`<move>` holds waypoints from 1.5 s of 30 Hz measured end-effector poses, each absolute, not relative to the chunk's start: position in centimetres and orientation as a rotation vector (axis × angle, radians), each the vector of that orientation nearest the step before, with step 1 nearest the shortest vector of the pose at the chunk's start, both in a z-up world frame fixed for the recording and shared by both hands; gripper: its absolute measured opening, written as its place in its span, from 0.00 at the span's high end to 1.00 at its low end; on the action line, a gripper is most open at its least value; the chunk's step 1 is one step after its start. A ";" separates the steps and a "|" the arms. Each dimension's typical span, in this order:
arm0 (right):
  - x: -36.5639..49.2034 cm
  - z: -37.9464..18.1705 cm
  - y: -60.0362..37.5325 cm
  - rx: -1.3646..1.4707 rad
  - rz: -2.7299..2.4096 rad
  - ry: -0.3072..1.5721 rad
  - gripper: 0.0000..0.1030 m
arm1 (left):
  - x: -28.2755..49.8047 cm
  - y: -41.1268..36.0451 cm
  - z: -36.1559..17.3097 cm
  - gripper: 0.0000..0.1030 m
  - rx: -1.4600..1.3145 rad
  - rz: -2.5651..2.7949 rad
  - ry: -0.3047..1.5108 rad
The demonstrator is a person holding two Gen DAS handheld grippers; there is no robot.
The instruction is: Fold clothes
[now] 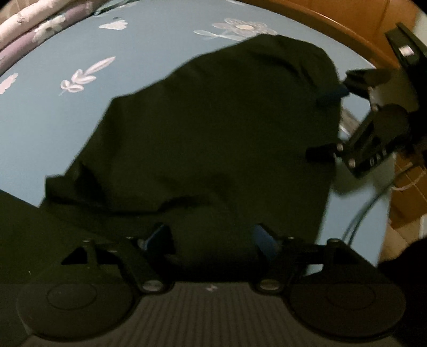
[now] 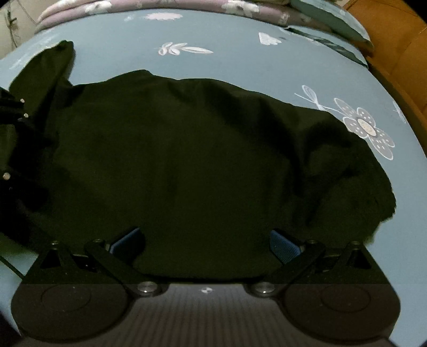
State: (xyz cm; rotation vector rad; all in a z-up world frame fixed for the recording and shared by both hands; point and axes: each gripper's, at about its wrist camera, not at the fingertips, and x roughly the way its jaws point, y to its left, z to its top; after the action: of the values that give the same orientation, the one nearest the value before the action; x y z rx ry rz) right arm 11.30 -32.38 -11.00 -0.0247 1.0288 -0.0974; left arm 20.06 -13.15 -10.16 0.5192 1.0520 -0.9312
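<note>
Right wrist view: rumpled dark garment [image 2: 186, 160] on smooth floral sheet [image 2: 240, 64]; both grippers' jaws wide, empty.

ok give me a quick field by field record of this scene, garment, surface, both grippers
garment: dark garment, one piece, partly folded and rumpled, lying on the bed
surface: blue bedsheet with white flower and leaf print
left gripper: jaws apart over the garment's near edge, pads not pressing the cloth
right gripper: jaws apart over the garment's near edge, nothing pinched
background: purple floral bedding at the far edge, wooden bed frame on the right
fold state: not yet neat, wrinkles on the right side
</note>
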 end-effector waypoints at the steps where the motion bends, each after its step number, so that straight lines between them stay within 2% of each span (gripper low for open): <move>1: 10.9 -10.9 -32.7 -0.007 -0.090 1.036 0.00 | 19.7 -13.0 -10.2 0.27 0.521 -0.930 1.060; 9: 11.0 -8.3 -32.7 -0.030 -0.052 0.947 0.00 | 20.2 -13.8 -7.6 0.26 0.442 -0.918 0.995; 15: 13.3 -9.2 -33.1 0.002 0.030 0.935 0.00 | 20.9 -13.1 -10.0 0.26 0.406 -0.719 1.131; 20: 14.1 -11.1 -34.2 0.007 0.087 0.995 0.00 | 19.6 -10.1 -9.4 0.26 0.285 -0.592 1.198; 27: 16.5 -10.4 -34.7 0.085 0.169 0.964 0.00 | 22.2 -7.3 -5.8 0.29 0.159 -0.355 1.085; 30: 17.7 -10.5 -33.9 0.066 0.182 0.965 0.00 | 24.0 -7.0 -5.5 0.45 0.141 -0.278 1.073; 36: 18.4 -11.2 -32.7 0.001 0.192 0.969 0.00 | 27.6 -8.3 -7.1 0.47 0.153 -0.235 1.167; 37: 18.4 -11.2 -32.7 -0.001 0.195 0.966 0.00 | 28.0 -8.5 -7.6 0.51 0.175 -0.223 1.185; 40: 18.3 -11.2 -33.0 0.007 0.201 0.960 0.00 | 28.7 -9.0 -9.0 0.55 0.257 -0.193 1.219; 42: 18.2 -11.2 -33.2 0.022 0.199 0.955 0.00 | 28.9 -9.0 -9.4 0.67 0.317 -0.166 1.220; 44: 18.1 -11.2 -33.3 0.030 0.196 0.951 0.00 | 28.7 -8.7 -9.4 0.92 0.325 -0.167 1.225; 45: 18.1 -11.3 -33.2 0.024 0.195 0.951 0.00 | 28.5 -8.4 -9.3 0.93 0.320 -0.173 1.225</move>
State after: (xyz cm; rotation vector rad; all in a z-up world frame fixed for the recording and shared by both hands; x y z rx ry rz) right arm 18.10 -33.19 -11.28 0.0244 0.9505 0.1953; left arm 28.47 -8.41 -9.30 0.3195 1.2253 -0.1727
